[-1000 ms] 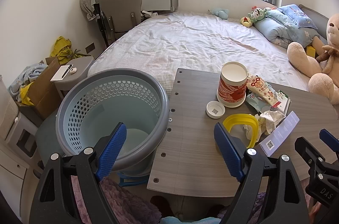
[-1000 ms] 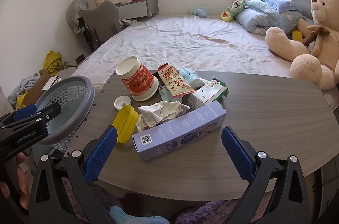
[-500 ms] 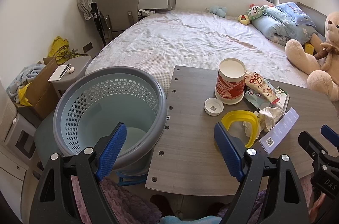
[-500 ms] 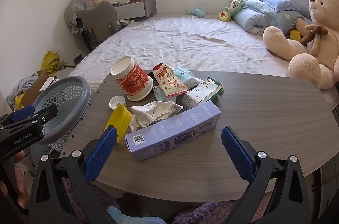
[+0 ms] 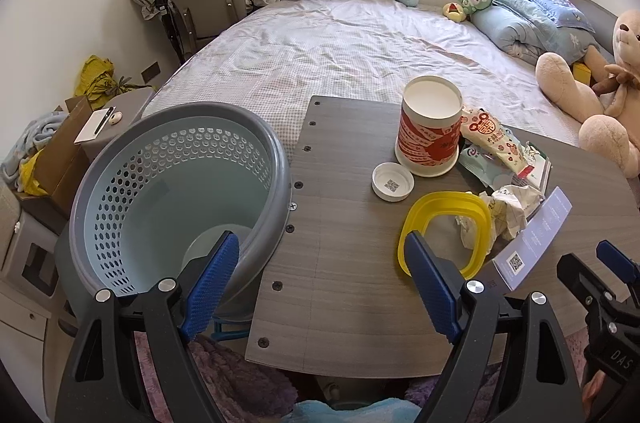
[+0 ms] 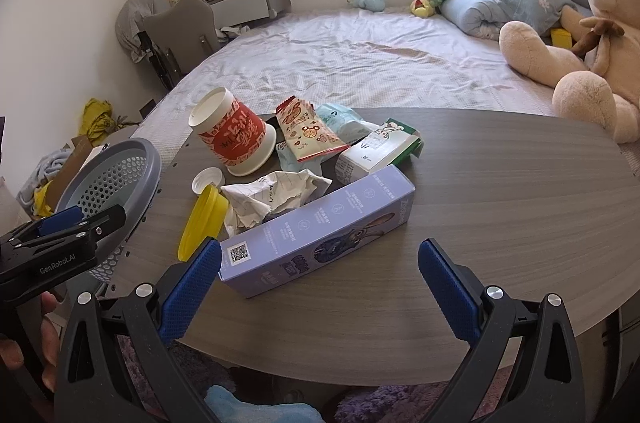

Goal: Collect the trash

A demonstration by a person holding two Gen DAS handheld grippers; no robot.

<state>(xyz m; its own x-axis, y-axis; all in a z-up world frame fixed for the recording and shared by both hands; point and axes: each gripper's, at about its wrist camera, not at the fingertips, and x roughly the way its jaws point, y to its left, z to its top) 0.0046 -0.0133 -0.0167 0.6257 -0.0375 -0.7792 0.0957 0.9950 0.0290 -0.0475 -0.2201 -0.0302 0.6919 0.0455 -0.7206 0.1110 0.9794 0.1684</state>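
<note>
A: What's nearest?

B: The right gripper (image 6: 320, 287), jaws spread wide and holding nothing, low over the table (image 6: 500, 191). Just ahead of it lies the purple box (image 6: 320, 227).

A: And the left gripper (image 5: 320, 283)?

B: Also released, empty, straddling the table's left edge with one finger over the basket (image 5: 180, 191).

A: Where's the trash?

B: All on the table. Beside the box sit crumpled paper (image 6: 272, 199) and a yellow lid (image 6: 202, 223); beyond them a white cap (image 6: 207, 179), a red cup (image 6: 232, 135) standing upside down, a snack wrapper (image 6: 306, 133) and a green-white carton (image 6: 380, 151).

A: Farther back?

B: The bed (image 6: 360, 63), with a teddy bear (image 6: 580, 35).
</note>
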